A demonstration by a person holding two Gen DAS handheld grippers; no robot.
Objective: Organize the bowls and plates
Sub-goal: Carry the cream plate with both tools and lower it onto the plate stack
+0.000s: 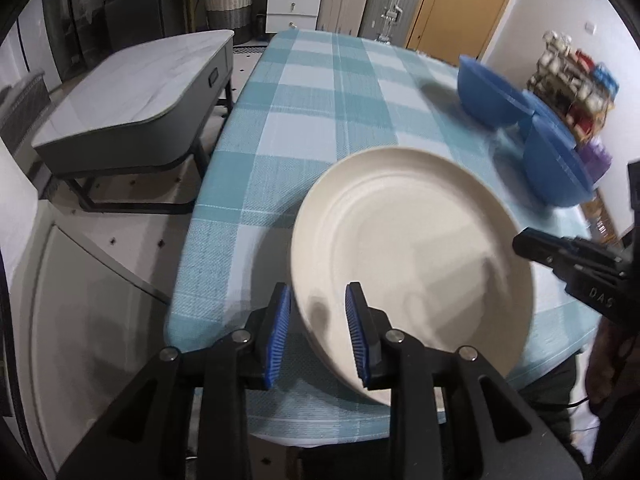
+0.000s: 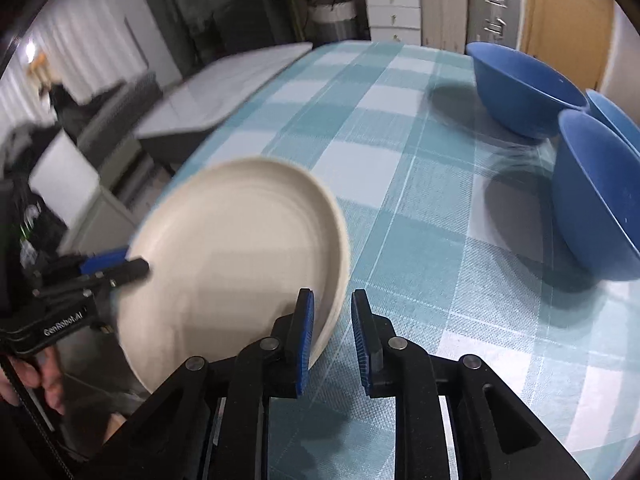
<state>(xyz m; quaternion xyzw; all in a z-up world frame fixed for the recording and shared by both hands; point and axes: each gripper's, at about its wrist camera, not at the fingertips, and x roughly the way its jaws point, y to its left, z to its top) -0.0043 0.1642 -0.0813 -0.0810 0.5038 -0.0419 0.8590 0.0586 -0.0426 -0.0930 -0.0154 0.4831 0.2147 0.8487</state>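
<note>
A cream plate (image 1: 412, 248) lies at the near edge of the checked table; its rim looks layered in the right wrist view (image 2: 240, 248). My left gripper (image 1: 318, 294) straddles the plate's near rim with its jaws apart and a gap at the pads. My right gripper (image 2: 332, 298) is open at the plate's right edge: the rim sits against the left pad and cloth shows before the other. Each gripper appears in the other view, the right gripper (image 1: 532, 244) and the left gripper (image 2: 120, 268). Blue bowls (image 2: 520, 88) (image 2: 592, 200) stand at the far right, a third bowl (image 2: 616, 116) behind them.
The blue-and-white checked tablecloth (image 1: 320, 100) covers the table. A grey low table (image 1: 132, 100) stands to the left, beyond the edge. A rack of small jars (image 1: 572, 76) is behind the bowls. Drawers, a basket and a door line the back wall.
</note>
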